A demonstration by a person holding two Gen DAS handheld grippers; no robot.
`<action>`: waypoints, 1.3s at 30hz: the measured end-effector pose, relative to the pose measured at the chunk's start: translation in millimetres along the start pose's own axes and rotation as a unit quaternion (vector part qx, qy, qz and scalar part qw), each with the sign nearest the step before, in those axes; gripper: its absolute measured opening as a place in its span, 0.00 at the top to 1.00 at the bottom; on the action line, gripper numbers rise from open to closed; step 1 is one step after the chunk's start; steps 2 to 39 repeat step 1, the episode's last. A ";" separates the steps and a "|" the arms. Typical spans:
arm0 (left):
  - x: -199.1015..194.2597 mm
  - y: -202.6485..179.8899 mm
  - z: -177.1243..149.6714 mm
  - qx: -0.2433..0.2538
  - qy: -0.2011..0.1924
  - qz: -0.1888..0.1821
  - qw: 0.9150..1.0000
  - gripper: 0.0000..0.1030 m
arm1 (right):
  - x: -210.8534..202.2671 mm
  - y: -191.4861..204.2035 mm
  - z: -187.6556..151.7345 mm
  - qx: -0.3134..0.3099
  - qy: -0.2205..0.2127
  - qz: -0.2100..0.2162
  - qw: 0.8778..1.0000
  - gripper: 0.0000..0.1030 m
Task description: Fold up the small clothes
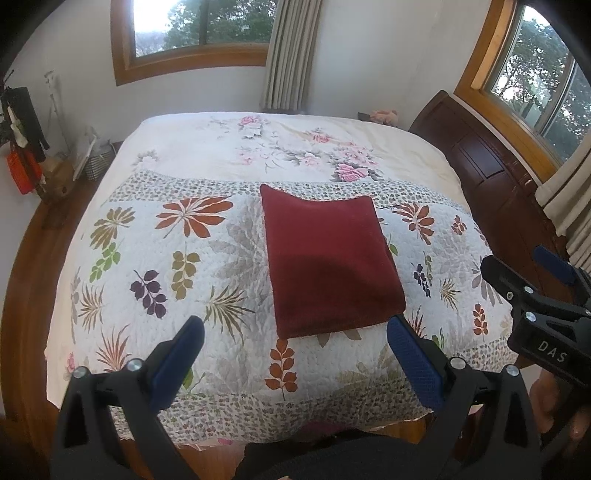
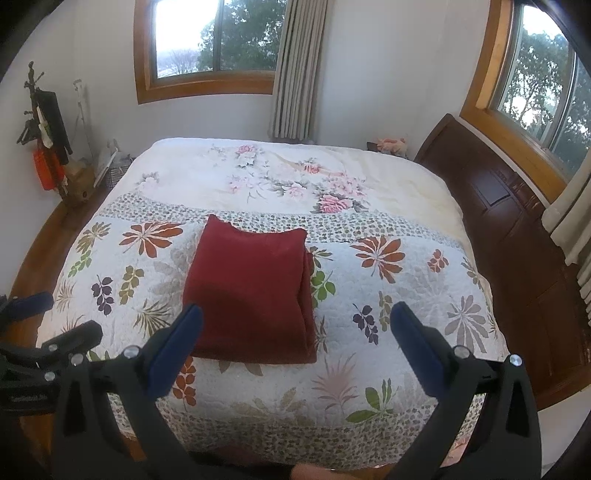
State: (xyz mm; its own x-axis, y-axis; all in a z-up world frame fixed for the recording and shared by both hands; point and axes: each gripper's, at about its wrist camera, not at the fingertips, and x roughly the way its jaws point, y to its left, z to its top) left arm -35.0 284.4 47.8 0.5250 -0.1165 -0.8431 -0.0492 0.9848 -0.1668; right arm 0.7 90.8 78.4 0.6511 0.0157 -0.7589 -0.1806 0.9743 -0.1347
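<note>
At the bottom of the left wrist view the left gripper [image 1: 295, 343] hangs above the near edge of the bed, its 2 blue-padded fingers [image 1: 413, 362] spread wide with nothing between them; at the bottom of the right wrist view the right gripper [image 2: 295, 332] is likewise spread and empty, and both point forward and slightly down over the quilt [image 1: 192, 295]. Just beyond the fingertips, at centre frame, lies the dark red garment [image 1: 328, 262]; it rests flat on the leaf-patterned quilt as a neat rectangle, its stacked layers showing along the right edge in the right wrist view, so the folding looks finished or nearly so.

The risk from here is undoing that; a pad dragged across the soft pile could pull the top layer askew, and a pinch on only 1 layer at the near hem could peel the stack open when lifted; the quilted surface may also bunch under a low approach.

Further up the frame the quilt gives way to a pale floral cover [image 1: 295, 147]; a dark wooden headboard [image 1: 480, 166] stands at the right, and 2 windows [image 1: 199, 26] and a curtain [image 1: 288, 51] fill the top.
</note>
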 end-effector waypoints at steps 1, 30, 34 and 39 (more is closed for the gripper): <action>0.1 0.2 0.2 0.000 0.000 0.000 1.000 0.03 | 1.0 0.2 0.3 -0.001 0.001 0.001 1.000 0.02; 0.1 0.2 0.2 0.000 0.000 0.000 1.000 0.03 | 1.0 0.2 0.3 -0.001 0.001 0.001 1.000 0.02; 0.1 0.2 0.2 0.000 0.000 0.000 1.000 0.03 | 1.0 0.2 0.3 -0.001 0.001 0.001 1.000 0.02; 0.1 0.2 0.2 0.000 0.000 0.000 1.000 0.03 | 1.0 0.2 0.3 -0.001 0.001 0.001 1.000 0.02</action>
